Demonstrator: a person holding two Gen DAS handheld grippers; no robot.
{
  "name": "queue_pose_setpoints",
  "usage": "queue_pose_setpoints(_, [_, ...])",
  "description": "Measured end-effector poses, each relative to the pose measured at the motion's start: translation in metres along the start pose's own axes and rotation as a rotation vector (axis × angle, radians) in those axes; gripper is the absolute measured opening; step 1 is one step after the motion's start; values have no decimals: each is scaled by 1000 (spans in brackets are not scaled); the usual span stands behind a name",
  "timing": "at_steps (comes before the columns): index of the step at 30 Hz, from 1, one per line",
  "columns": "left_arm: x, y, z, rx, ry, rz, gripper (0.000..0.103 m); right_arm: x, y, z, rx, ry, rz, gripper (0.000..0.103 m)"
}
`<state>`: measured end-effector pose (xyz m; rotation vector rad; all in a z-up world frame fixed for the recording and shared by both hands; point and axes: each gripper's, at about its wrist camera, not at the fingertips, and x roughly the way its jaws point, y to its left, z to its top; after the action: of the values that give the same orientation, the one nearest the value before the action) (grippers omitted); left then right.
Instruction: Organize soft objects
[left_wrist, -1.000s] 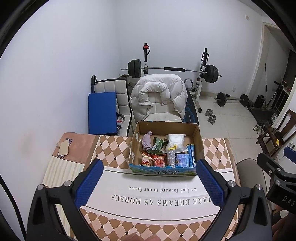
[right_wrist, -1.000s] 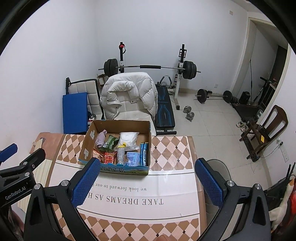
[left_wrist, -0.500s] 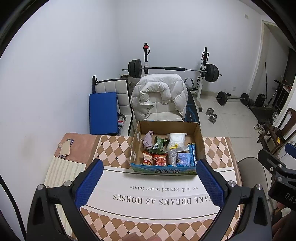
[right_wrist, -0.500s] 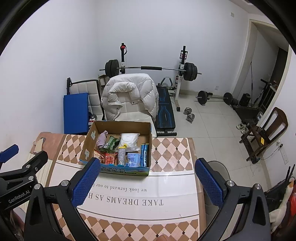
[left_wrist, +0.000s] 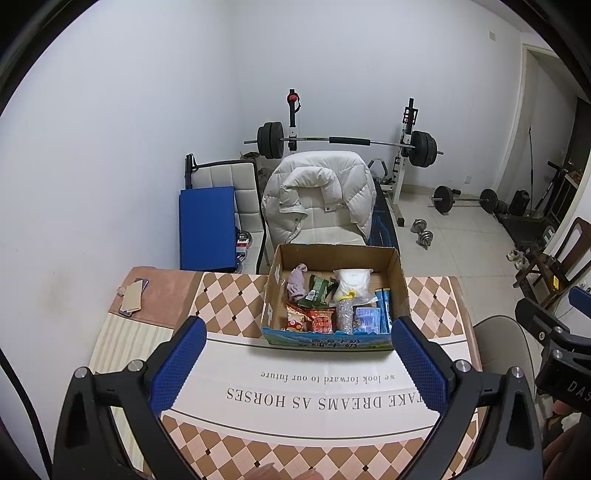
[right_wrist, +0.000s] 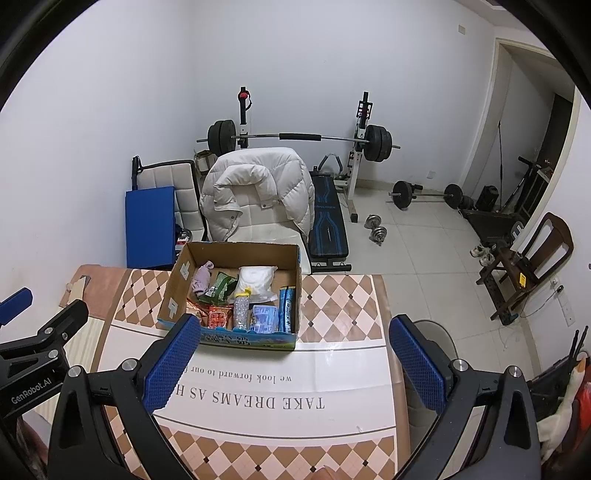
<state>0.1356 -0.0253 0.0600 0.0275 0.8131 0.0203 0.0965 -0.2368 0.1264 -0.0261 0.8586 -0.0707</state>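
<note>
Both wrist views look down on a cardboard box (left_wrist: 334, 295) at the centre of the frame, standing on the worktop (left_wrist: 229, 306) with its diamond-check cloth and a glossy white printed strip across it. The left gripper (left_wrist: 295, 363) is spread wide and grasps nothing, its 2 blue ribbed pads framing the box's near corners. The right gripper (right_wrist: 290, 360) is likewise released and empty; its left pad overlaps the box's near left corner in the picture.

Only the left wrist view shows a small phone with a tan card (left_wrist: 132, 297) on the bare brown worktop edge at middle left. Only the right wrist view shows a white plush goose (right_wrist: 565, 402) at the lower right edge.

Inside the box lie soft things: a crumpled lilac cloth (left_wrist: 297, 282) at the upper left, a puffy white bag (left_wrist: 351, 282) at the upper middle, a crinkly green packet (left_wrist: 317, 291) between them, red snack packets (left_wrist: 312, 319) along the near wall, and a clear plastic bottle with a yellow cap (left_wrist: 345, 314) beside a pale blue pack (left_wrist: 365, 317)
</note>
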Motion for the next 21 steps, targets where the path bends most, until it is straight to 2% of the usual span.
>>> queue_pose_setpoints(21, [-9,-4,4,2,2,-2,103,-4,0,-1,-3,-1,0,103])
